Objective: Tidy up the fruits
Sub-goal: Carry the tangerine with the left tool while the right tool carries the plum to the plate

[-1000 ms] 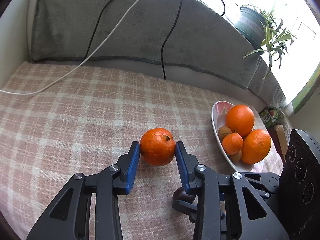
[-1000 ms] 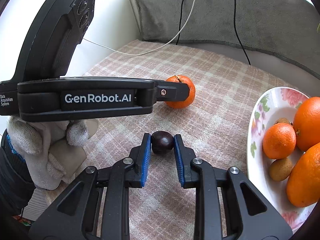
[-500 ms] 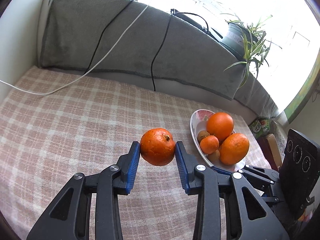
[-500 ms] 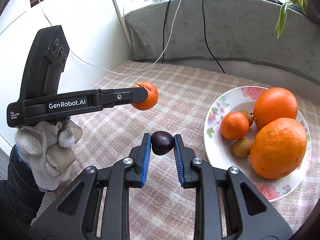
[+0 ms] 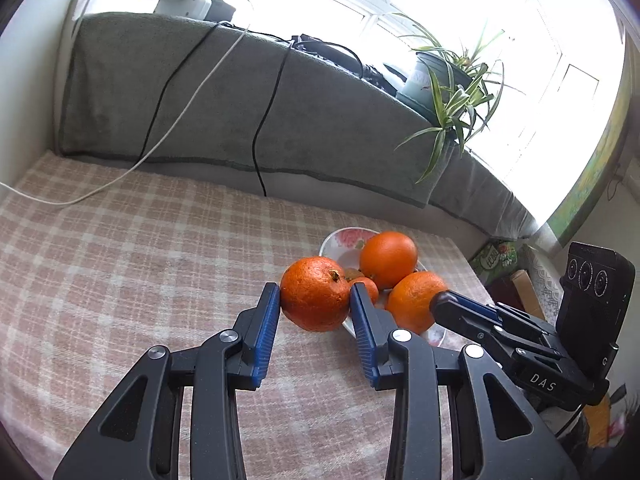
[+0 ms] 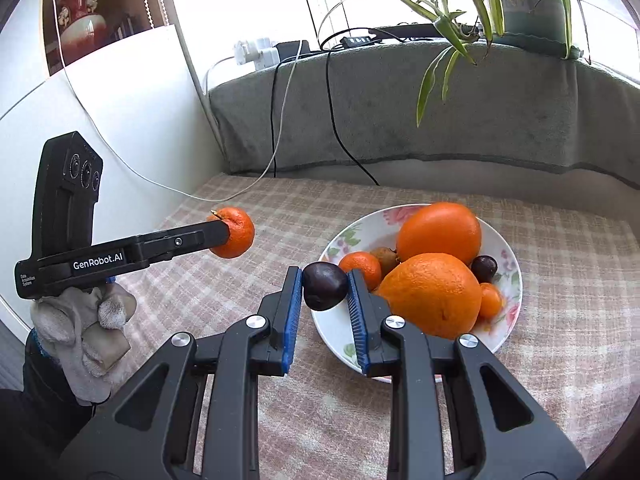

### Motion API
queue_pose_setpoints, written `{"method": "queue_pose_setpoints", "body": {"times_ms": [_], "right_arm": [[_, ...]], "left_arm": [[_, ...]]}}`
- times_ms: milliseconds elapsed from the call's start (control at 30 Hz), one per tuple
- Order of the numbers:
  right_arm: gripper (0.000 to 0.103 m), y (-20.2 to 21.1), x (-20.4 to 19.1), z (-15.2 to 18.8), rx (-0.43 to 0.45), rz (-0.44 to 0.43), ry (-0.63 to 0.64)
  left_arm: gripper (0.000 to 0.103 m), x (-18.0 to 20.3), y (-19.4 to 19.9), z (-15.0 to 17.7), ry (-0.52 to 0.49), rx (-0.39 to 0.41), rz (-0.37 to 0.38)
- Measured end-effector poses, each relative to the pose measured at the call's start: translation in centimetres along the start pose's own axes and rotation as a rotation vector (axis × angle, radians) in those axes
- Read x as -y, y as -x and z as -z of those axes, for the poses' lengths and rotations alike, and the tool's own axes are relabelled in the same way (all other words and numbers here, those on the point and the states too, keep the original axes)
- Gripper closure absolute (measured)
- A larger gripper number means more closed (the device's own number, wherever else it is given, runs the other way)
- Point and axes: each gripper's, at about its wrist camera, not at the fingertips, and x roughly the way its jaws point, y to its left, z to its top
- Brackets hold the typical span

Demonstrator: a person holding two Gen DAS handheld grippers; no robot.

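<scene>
One flowered plate (image 6: 510,276) on the checked cloth (image 6: 248,200) holds two big oranges (image 6: 434,294), two small mandarins (image 6: 362,266), a kiwi and one plum. Left gripper (image 5: 315,306) clamps a third orange (image 5: 314,300) in the air, right gripper (image 6: 323,286) pinches a dark plum (image 6: 324,286) beside the plate rim.

My left hand-held gripper (image 5: 315,306) and its orange (image 5: 315,299) are hiding most of the plate (image 5: 338,241), and a small kiwi (image 6: 385,259) is peeking out half-covered.

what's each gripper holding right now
Left gripper: closed on the orange, held off the cloth.
Right gripper: closed on the dark plum, by the near rim of the plate.
</scene>
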Motion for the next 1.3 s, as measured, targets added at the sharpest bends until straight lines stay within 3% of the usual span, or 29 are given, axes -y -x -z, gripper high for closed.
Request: {"method": "queue_pose_setpoints", "body": {"times_ms": [600, 1300], "right_arm": [[0.079, 2.2, 5.4, -1.5, 0.068, 0.064, -0.059], [0.079, 0.7, 9.9, -1.9, 0.05, 0.062, -0.133]], "left_arm": [[0.069, 3.1, -3.2, -1.3, -0.059, -0.023, 0.006], [0.069, 4.0, -7.2, -2.6, -0.082, -0.066, -0.006]]}}
